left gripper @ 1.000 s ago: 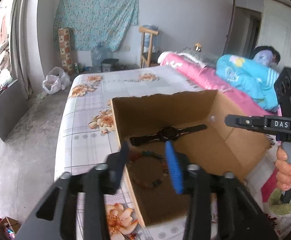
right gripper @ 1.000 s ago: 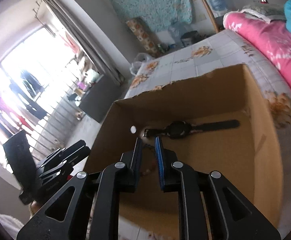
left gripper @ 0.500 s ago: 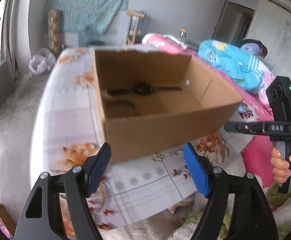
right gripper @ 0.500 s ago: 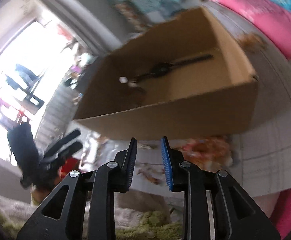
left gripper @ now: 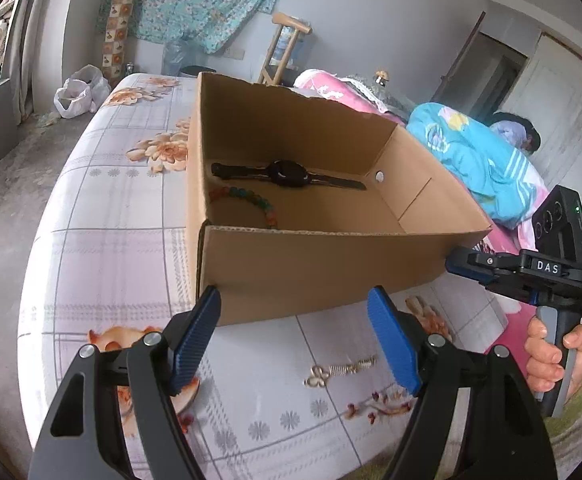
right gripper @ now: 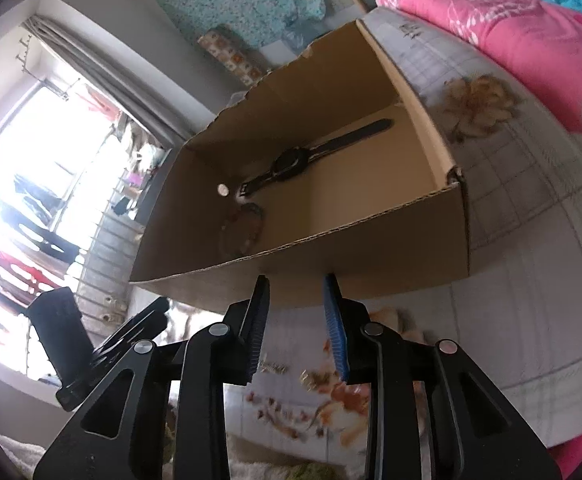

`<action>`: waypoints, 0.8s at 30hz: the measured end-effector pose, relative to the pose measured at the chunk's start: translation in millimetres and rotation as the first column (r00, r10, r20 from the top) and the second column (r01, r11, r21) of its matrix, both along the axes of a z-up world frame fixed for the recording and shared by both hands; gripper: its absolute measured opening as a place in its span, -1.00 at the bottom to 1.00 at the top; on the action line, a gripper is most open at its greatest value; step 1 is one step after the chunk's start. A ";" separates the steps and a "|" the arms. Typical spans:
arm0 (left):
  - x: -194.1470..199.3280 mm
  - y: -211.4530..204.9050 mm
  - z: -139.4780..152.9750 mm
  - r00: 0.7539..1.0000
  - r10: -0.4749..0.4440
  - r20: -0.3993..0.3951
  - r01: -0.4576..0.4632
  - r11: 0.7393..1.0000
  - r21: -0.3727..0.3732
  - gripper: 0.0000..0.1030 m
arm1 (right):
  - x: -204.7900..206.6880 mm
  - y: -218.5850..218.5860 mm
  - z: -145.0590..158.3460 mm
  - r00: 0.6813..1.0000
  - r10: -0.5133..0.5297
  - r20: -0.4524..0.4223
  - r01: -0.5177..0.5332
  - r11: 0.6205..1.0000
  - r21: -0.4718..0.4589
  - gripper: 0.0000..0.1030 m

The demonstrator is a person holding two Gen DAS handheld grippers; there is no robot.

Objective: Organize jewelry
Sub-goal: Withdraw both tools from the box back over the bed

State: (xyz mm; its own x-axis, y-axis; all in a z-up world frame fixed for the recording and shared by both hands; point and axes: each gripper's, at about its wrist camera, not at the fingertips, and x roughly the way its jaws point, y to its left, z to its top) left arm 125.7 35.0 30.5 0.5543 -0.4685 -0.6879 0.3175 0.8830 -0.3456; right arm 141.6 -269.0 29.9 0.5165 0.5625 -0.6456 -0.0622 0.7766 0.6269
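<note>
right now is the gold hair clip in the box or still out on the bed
Out. The gold hair clip lies on the floral bedsheet in front of the cardboard box, which holds only the watch and bead bracelet.

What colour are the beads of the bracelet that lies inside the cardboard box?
Mixed: the bracelet has red, green, blue and orange beads, clearest in the left wrist view.

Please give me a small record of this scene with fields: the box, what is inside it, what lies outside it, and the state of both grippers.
container: open cardboard box on the floral sheet
inside: black watch, beaded bracelet
outside: gold hair clip on the sheet, in front of the box
left gripper: jaws wide open, empty
right gripper: jaws opening, nothing between them
</note>
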 end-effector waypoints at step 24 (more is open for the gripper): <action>-35.1 -30.1 -61.5 0.985 0.096 -0.144 -0.027 0.905 0.425 0.91 | -111.4 54.3 -51.8 1.000 0.021 -0.008 -0.021 0.784 -0.620 0.71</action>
